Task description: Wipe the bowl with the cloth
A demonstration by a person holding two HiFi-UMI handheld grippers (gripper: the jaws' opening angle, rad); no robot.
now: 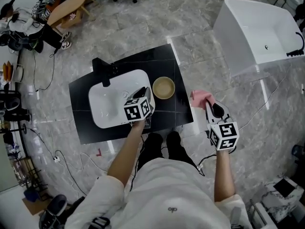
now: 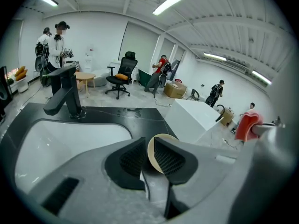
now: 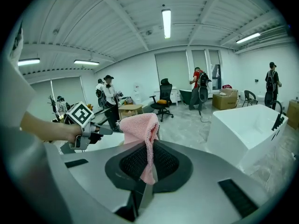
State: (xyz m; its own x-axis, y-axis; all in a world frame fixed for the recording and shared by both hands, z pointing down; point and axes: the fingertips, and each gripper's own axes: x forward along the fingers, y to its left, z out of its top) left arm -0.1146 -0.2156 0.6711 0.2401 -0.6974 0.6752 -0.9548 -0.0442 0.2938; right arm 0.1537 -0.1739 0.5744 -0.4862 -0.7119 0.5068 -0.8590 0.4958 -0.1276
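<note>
1. The counter [image 1: 81, 99] carries the sink [image 1: 107, 104] and the bowl. Work over it, not off its right edge, where the cloth now hangs.
2. The bowl [image 1: 163, 88] stands upright on the counter just right of the sink, untouched. It would likely slide under a wipe, so steady it first.
3. The left gripper [image 1: 143, 92] hovers over the sink's right edge, jaws apart and empty, aimed at the bowl. Close them on the near rim.
4. The cloth [image 1: 201, 98] is pinched in the right gripper's [image 1: 210, 108] closed jaws. Sweep its loose fold round the bowl's inside.

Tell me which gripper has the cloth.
The right gripper, shut on the pink cloth; the left gripper is open and empty, aimed at the bowl.
</note>
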